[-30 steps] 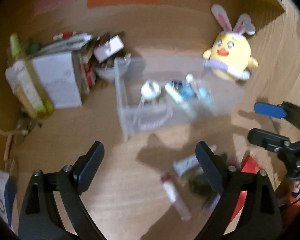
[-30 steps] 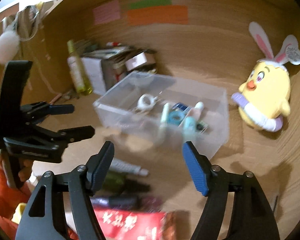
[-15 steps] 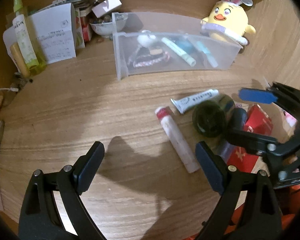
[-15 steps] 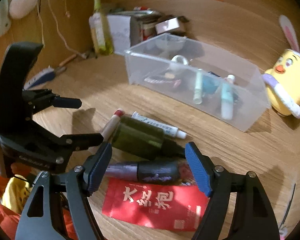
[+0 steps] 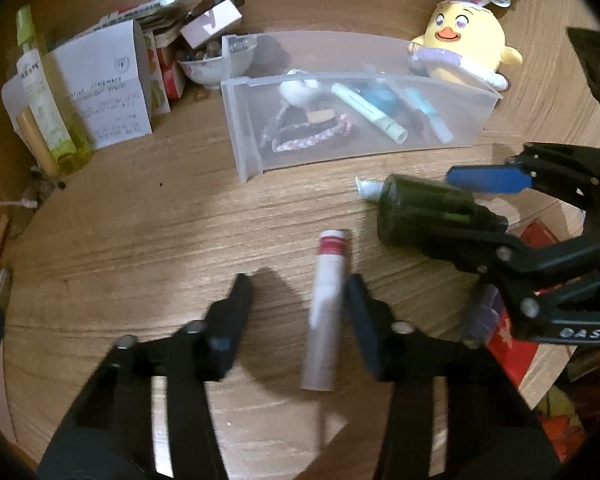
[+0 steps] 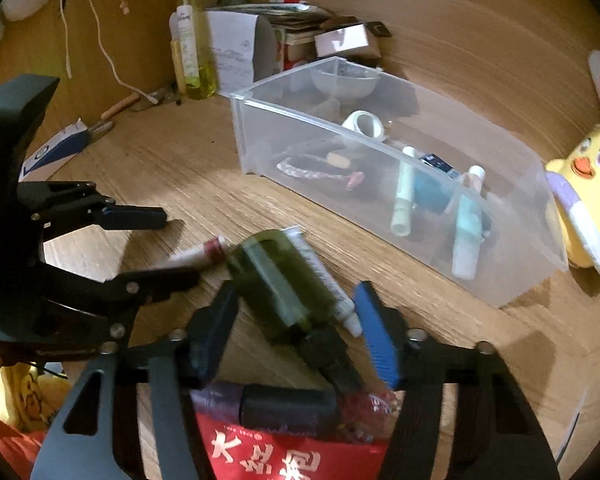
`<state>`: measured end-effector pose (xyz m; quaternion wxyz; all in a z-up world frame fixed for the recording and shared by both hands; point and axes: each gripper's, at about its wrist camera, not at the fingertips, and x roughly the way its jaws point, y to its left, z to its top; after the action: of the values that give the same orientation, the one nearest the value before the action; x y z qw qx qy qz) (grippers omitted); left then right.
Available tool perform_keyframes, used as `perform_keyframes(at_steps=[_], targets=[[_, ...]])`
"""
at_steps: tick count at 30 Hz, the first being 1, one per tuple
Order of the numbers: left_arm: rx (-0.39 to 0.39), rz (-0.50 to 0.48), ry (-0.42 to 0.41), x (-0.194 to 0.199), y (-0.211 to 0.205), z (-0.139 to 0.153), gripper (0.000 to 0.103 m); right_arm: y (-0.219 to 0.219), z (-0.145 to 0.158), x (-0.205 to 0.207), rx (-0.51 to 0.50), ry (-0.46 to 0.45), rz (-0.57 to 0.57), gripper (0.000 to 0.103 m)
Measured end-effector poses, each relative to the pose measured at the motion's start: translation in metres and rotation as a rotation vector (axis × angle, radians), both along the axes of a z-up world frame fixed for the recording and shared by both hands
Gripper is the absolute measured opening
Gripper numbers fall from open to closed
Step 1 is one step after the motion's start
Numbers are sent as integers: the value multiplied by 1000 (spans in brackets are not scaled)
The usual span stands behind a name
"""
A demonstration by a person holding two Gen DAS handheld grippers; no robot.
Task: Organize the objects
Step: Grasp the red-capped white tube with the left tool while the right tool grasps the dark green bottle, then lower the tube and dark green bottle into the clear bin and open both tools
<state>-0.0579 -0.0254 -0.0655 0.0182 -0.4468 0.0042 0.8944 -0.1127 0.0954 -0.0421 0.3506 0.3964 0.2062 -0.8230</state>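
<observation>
1. Closing in: left tool (image 5: 296, 300) narrowing, jaws still apart around the red-capped tube (image 5: 326, 312) on the worktop (image 5: 140, 240).
2. Right tool (image 6: 296, 320) narrowing around the green bottle (image 6: 280, 280), not gripping yet.
3. Next, probably: pinch, lift, drop into the clear bin (image 6: 500, 280).

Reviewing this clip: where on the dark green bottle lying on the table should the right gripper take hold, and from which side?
Grip the dark green bottle across its wide round body, from above, jaws straddling its sides. It lies flat with the white tube tight against one side, so that finger needs care. The right gripper, jaws just closing, already brackets it.
</observation>
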Motion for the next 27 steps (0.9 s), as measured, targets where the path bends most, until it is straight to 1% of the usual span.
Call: perform_keyframes(at_steps=[1, 2, 3, 7, 10, 13, 23, 27], targets=[[-2, 0, 7, 0, 0, 0, 28, -1, -1, 0, 3, 12, -2, 46], [1, -1, 11, 1, -1, 0, 17, -3, -1, 0, 4, 21, -2, 46], [3, -3, 15, 1, -2, 1, 15, -3, -1, 0, 1, 24, -3, 44], [17, 11, 20, 1, -7, 1, 14, 1, 3, -2, -37, 26, -20, 41], [38, 19, 41, 2, -11, 8, 15, 9, 12, -4, -75, 39, -40, 41], [49, 28, 78, 3, -13, 20, 15, 17, 22, -7, -113, 47, -59, 38], [124, 55, 214, -9, -17, 66, 15, 48, 59, -21, -267, 69, -132, 38], [147, 53, 248, -19, -17, 80, 14, 59, 75, -27, -320, 85, -144, 38]])
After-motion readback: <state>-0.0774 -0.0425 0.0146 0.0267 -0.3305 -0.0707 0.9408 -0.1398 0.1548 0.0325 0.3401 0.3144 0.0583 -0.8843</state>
